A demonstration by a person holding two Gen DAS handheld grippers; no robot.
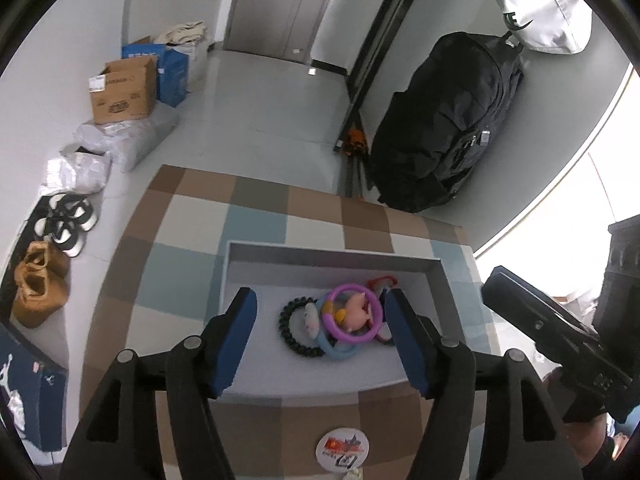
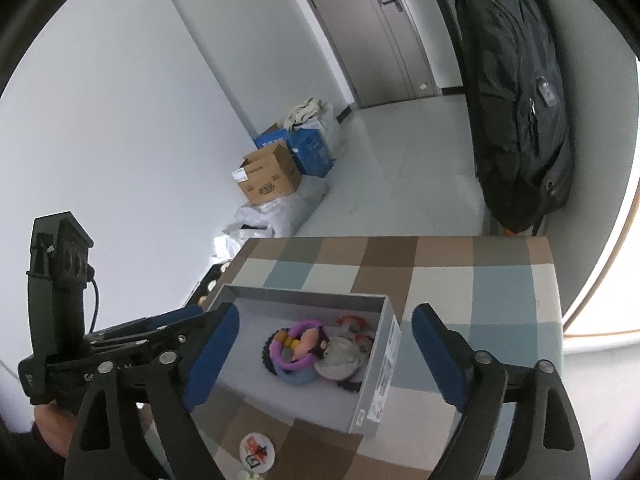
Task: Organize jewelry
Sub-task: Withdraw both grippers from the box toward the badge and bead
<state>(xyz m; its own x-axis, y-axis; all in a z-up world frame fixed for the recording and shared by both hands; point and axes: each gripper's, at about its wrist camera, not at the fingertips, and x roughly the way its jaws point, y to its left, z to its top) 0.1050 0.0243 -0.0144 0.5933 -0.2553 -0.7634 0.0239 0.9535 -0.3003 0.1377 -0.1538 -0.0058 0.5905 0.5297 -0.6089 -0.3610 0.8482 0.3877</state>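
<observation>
A grey shallow box (image 1: 336,259) (image 2: 384,364) sits on a checked table. In it lies a pile of jewelry: a purple ring (image 1: 352,313) (image 2: 298,346) with a pink charm, a black beaded bracelet (image 1: 292,328) (image 2: 269,354), a blue ring (image 1: 340,350) (image 2: 298,378) and red-and-white pieces (image 1: 382,282) (image 2: 352,322). My left gripper (image 1: 324,340) is open and empty, hovering over the box with the pile between its fingers. My right gripper (image 2: 324,356) is open and empty above the box.
A round sticker (image 1: 341,449) (image 2: 257,450) lies on the checked table (image 1: 192,216) (image 2: 500,280) near me. On the floor are cardboard boxes (image 1: 124,90) (image 2: 270,180), shoes (image 1: 40,280) and a black backpack (image 1: 448,120) (image 2: 516,92).
</observation>
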